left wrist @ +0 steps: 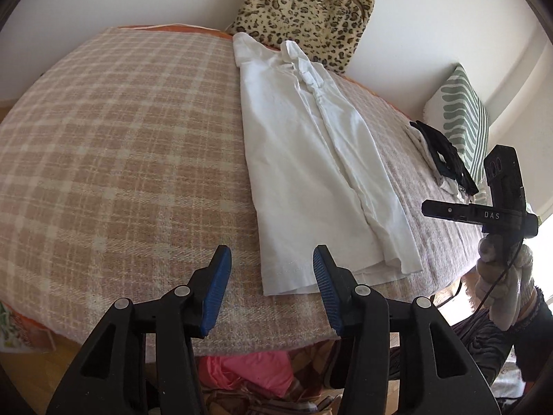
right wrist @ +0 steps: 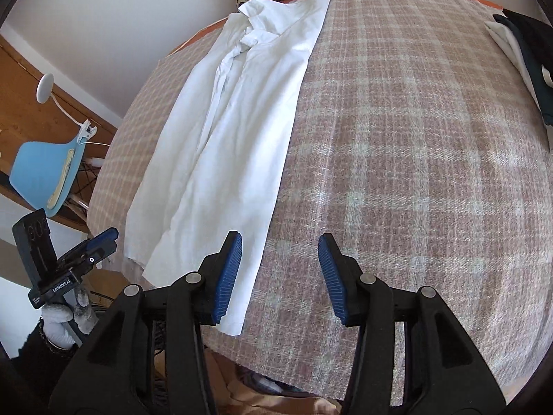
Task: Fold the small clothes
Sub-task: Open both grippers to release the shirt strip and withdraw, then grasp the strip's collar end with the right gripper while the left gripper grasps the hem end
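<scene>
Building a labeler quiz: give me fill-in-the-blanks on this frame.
1. The white shirt lies on a ____ blanket.
2. The cushion behind the shirt's collar has a ____ print.
3. Both the left gripper and the right gripper hold ____.

Missing: plaid; leopard; nothing

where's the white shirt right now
The white shirt lies flat lengthwise on the plaid blanket, collar toward the leopard-print pillow; in the right wrist view it sits left of centre.
</scene>
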The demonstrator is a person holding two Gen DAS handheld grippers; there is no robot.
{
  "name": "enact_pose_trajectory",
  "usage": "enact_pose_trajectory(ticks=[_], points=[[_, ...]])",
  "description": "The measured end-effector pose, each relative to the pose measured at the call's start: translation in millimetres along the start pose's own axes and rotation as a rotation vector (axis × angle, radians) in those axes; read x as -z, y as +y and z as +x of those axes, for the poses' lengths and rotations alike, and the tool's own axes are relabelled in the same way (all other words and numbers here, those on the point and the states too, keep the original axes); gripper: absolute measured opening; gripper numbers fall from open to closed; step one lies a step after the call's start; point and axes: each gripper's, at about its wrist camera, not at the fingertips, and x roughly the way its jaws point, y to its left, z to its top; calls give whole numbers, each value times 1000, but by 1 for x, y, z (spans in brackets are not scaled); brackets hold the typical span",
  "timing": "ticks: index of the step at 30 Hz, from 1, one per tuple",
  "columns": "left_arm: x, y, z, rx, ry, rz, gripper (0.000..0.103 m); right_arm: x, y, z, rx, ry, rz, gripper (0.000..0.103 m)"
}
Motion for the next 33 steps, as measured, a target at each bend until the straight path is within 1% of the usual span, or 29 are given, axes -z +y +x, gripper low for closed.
enact_pose_trajectory(ticks=[2,4,6,8,9,10,12,13,15,18,20,22,25,27,29,30,31,32,33], points=[[2,-6,1,-22,-13,32,48,-6,10,-5,2,-20,-36,49],[2,-15,2,-36,-29,77,48,-18,22,-9,-22,-35,-59,49],[3,-25,4,-79,-45,147,47,-30,36,-7,-37,-48,-89,49],[4,-29,8,-101,-52,182,46,-36,49,-1,-53,-48,-114,49],[3,-28,10,-92,-46,177,38,-38,55,4,-67,-40,-124,49],[3,-27,13,-81,-35,171,28,-40,62,11,-82,-28,-134,49],[5,-25,17,-76,-22,176,20,-43,74,27,-97,0,-150,49],[5,-24,19,-73,-19,181,14,-45,80,35,-94,13,-156,49],[5,-22,21,-62,-14,172,6,-48,90,49,-100,34,-165,49],[2,-9,12,-15,-39,99,4,-53,102,70,-116,80,-186,49],[1,3,3,-1,-69,36,3,-54,105,83,-88,106,-198,49],[2,12,-1,10,-76,-11,3,-53,103,93,-66,133,-203,49],[7,13,-1,27,-68,-15,3,-54,101,98,-67,141,-191,49],[8,11,0,15,-61,-9,4,-54,102,96,-84,139,-182,49],[5,11,4,-9,-45,-28,18,-53,106,96,-91,146,-188,49],[4,14,4,-20,-36,-46,37,-51,110,97,-77,145,-202,48],[4,15,6,-19,-41,-59,41,-49,114,98,-67,143,-220,43],[3,16,7,-14,-42,-63,41,-47,119,100,-58,151,-240,35],[3,17,10,2,-39,-68,39,-45,122,104,-44,163,-254,14]])
